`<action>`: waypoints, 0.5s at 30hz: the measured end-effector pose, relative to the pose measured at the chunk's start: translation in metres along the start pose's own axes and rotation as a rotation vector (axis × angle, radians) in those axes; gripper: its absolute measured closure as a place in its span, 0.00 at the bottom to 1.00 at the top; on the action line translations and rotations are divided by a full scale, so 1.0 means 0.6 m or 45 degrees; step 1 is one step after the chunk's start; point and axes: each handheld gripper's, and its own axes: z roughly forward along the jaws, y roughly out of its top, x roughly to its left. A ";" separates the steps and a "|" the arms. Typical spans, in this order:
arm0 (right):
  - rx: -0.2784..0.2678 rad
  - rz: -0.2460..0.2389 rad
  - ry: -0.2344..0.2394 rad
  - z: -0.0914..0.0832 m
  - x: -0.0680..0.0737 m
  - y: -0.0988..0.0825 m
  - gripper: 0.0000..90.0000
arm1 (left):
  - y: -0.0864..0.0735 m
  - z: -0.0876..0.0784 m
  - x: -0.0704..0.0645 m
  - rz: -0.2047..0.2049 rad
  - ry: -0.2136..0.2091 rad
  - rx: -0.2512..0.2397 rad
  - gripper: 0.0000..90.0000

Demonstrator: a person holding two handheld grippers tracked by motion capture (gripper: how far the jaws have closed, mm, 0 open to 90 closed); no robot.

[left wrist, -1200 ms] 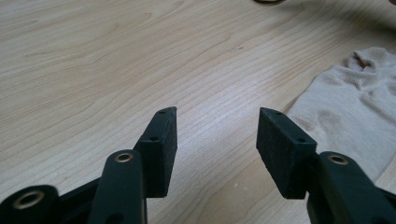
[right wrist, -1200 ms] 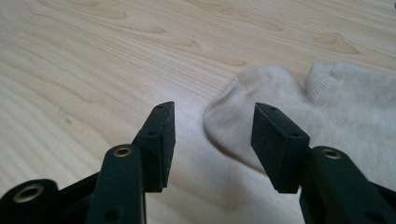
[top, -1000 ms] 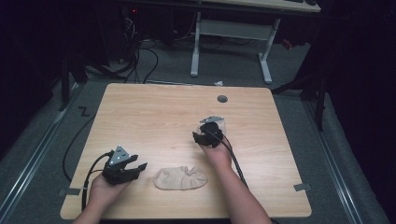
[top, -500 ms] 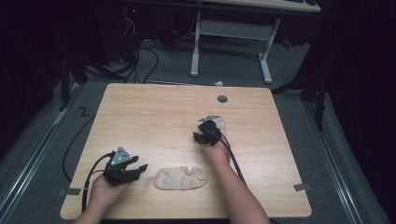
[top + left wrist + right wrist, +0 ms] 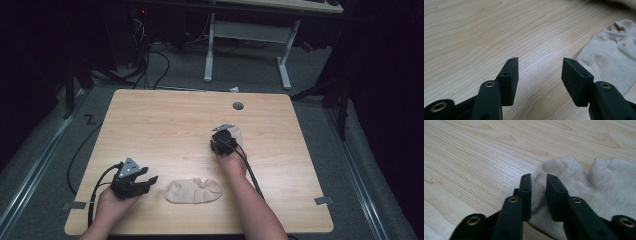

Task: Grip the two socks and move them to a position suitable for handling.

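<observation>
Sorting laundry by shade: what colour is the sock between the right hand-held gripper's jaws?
Plain beige sock, a ribbed knit, best seen in the right gripper view.

table [image 5: 165, 125]: pale matt wood grain | sock [image 5: 584, 182]: beige ribbed knit cloth | fingers [image 5: 510, 77]: matt black plastic

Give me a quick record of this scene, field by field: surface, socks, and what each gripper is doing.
surface: wooden table
far sock: beige, its edge pinched between the jaws of the right gripper, which have just been closing
near sock: beige, flat near the table's front edge, untouched
left gripper: open, beside the near sock, holding nothing
</observation>
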 end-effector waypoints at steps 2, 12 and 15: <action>0.012 -0.010 -0.014 -0.001 0.001 0.000 0.91 | -0.001 -0.002 0.000 -0.002 -0.005 -0.006 0.53; -0.024 -0.020 0.005 -0.015 -0.004 -0.003 0.94 | 0.000 -0.002 0.000 0.008 -0.007 -0.010 0.53; -0.090 -0.012 0.032 -0.040 -0.007 -0.008 0.94 | 0.001 0.000 0.002 0.004 -0.019 -0.012 0.53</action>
